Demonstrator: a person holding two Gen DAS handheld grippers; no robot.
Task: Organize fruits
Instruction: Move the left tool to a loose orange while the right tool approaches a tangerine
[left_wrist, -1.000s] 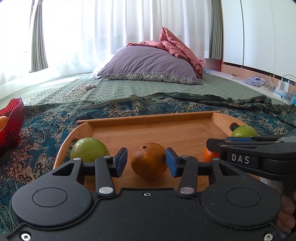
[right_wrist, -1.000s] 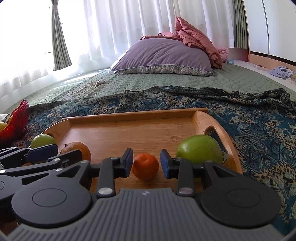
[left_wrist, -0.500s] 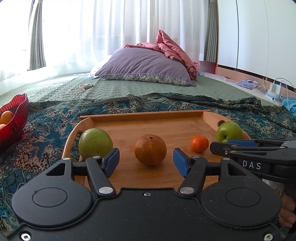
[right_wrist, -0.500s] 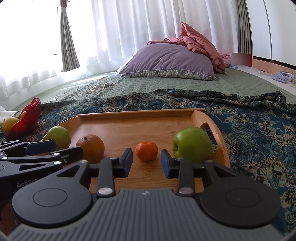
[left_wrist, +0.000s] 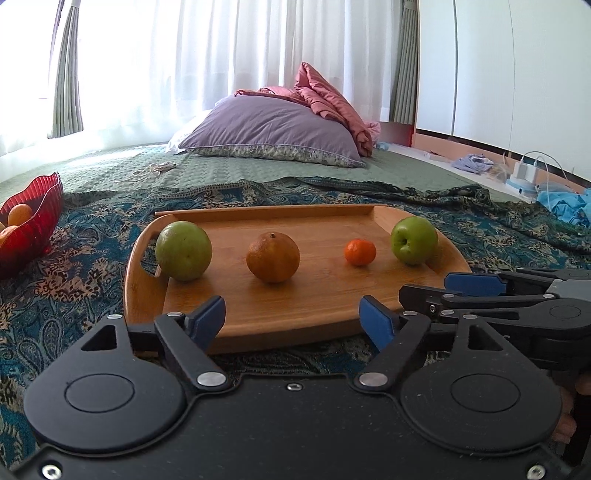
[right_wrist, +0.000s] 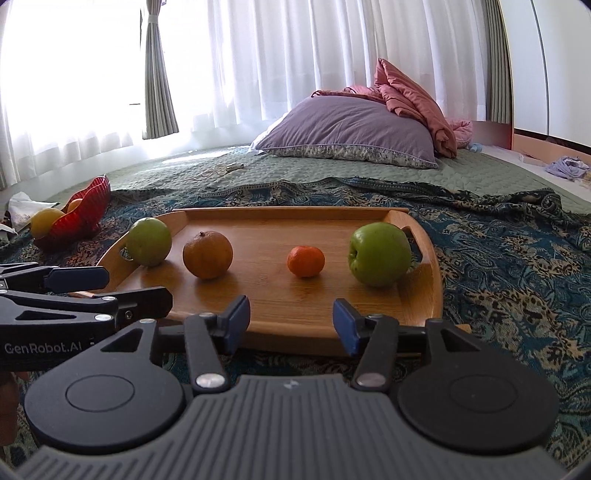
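Note:
A wooden tray (left_wrist: 303, 317) (right_wrist: 288, 314) lies on a patterned blue cloth. On it stand in a row a large green fruit (left_wrist: 183, 251) (right_wrist: 149, 241), a dull orange (left_wrist: 273, 257) (right_wrist: 207, 254), a small mandarin (left_wrist: 360, 252) (right_wrist: 306, 261) and a green apple (left_wrist: 414, 240) (right_wrist: 380, 254). My left gripper (left_wrist: 295, 319) is open and empty, at the tray's near edge. My right gripper (right_wrist: 291, 325) is open and empty, also at the near edge. Each gripper shows from the side in the other's view.
A red glass bowl (left_wrist: 35, 218) (right_wrist: 83, 216) with orange and yellow fruit stands left of the tray on the cloth. A purple pillow (left_wrist: 273, 129) and a pink blanket lie at the back of the bed. Chargers and clothes lie on the floor at right.
Both grippers have pulled back from the tray and opened wider. The orange and the mandarin, which sat between the fingers, now stand free on the tray.

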